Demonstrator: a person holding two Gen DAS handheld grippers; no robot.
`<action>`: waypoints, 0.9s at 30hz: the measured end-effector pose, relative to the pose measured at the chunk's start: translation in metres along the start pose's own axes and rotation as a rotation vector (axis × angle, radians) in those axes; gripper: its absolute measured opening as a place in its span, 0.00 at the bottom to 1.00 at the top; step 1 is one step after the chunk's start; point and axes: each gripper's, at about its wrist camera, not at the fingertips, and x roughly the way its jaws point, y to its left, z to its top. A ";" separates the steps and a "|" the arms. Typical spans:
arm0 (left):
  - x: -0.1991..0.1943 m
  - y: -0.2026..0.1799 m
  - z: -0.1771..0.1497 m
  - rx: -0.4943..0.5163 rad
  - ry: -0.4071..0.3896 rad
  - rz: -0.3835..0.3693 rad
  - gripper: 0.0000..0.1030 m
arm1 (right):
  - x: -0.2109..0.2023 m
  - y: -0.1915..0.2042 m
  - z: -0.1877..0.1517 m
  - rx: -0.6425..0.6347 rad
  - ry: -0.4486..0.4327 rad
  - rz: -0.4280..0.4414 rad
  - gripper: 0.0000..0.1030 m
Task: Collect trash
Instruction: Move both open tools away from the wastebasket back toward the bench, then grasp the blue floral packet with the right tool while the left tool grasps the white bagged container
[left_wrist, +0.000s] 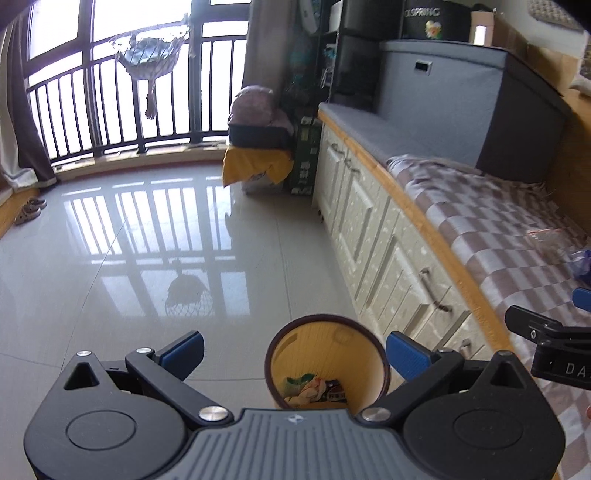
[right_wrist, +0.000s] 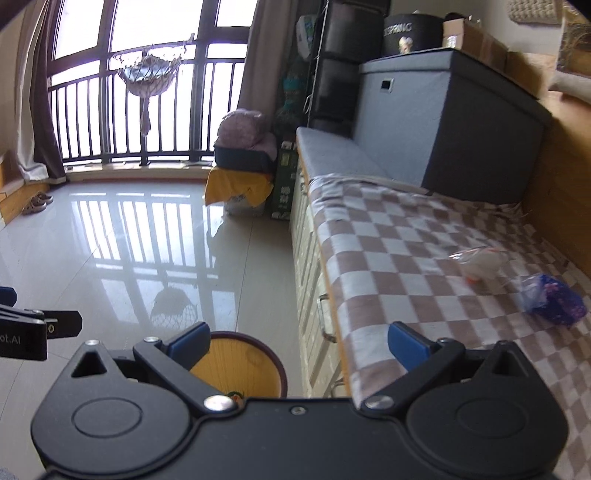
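A yellow waste bin with a dark rim (left_wrist: 364, 363) stands on the floor beside the bench; wrappers (left_wrist: 312, 387) lie in its bottom. It also shows in the right wrist view (right_wrist: 242, 360). My left gripper (left_wrist: 295, 350) is open and empty above the bin. My right gripper (right_wrist: 297, 345) is open and empty over the bench edge. On the checked blanket (right_wrist: 406, 258) lie a clear plastic bag (right_wrist: 480, 266) and a crumpled blue wrapper (right_wrist: 557, 299), ahead and to the right of the right gripper.
The bench has white drawers (left_wrist: 373, 236) below and a grey storage box (right_wrist: 454, 122) at its far end. A yellow-draped stack (left_wrist: 258, 162) and a green carton (left_wrist: 304, 162) stand by the window. Shoes (left_wrist: 29, 210) lie at far left on the tiled floor (left_wrist: 129, 258).
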 end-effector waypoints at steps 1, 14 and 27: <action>-0.004 -0.004 0.001 0.006 -0.010 -0.006 1.00 | -0.005 -0.005 0.000 0.004 -0.009 -0.005 1.00; -0.032 -0.078 0.004 0.049 -0.144 -0.101 1.00 | -0.062 -0.079 -0.006 0.078 -0.146 -0.109 1.00; -0.020 -0.183 0.008 0.128 -0.242 -0.277 1.00 | -0.064 -0.186 -0.042 0.131 -0.219 -0.287 1.00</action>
